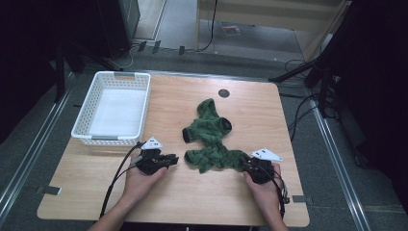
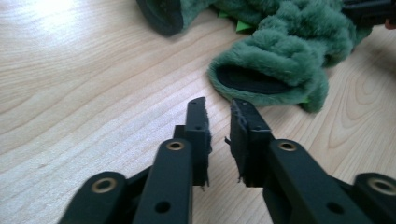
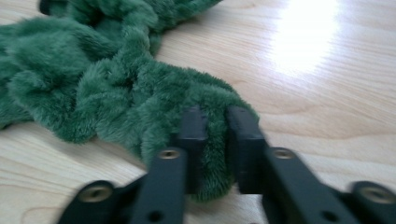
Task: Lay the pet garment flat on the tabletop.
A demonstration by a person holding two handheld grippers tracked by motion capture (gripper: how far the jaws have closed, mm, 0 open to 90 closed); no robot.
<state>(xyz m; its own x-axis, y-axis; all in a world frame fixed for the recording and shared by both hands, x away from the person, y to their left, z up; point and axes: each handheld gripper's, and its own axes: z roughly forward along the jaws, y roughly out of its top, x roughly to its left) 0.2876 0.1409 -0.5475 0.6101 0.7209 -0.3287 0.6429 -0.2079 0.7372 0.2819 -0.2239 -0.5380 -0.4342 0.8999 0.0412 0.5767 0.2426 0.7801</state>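
A fuzzy dark green garment lies crumpled in the middle of the wooden table. My right gripper is at its near right end, and in the right gripper view the jaws are shut on a fold of the green garment. My left gripper rests on the table just left of the garment's near left end. Its jaws stand narrowly open with nothing between them. They stop a little short of a dark-lined cuff of the garment.
An empty white plastic basket stands at the table's far left corner. A small black round cap sits in the tabletop near the far edge. Cables and dark stands lie on the floor beyond the table's right side.
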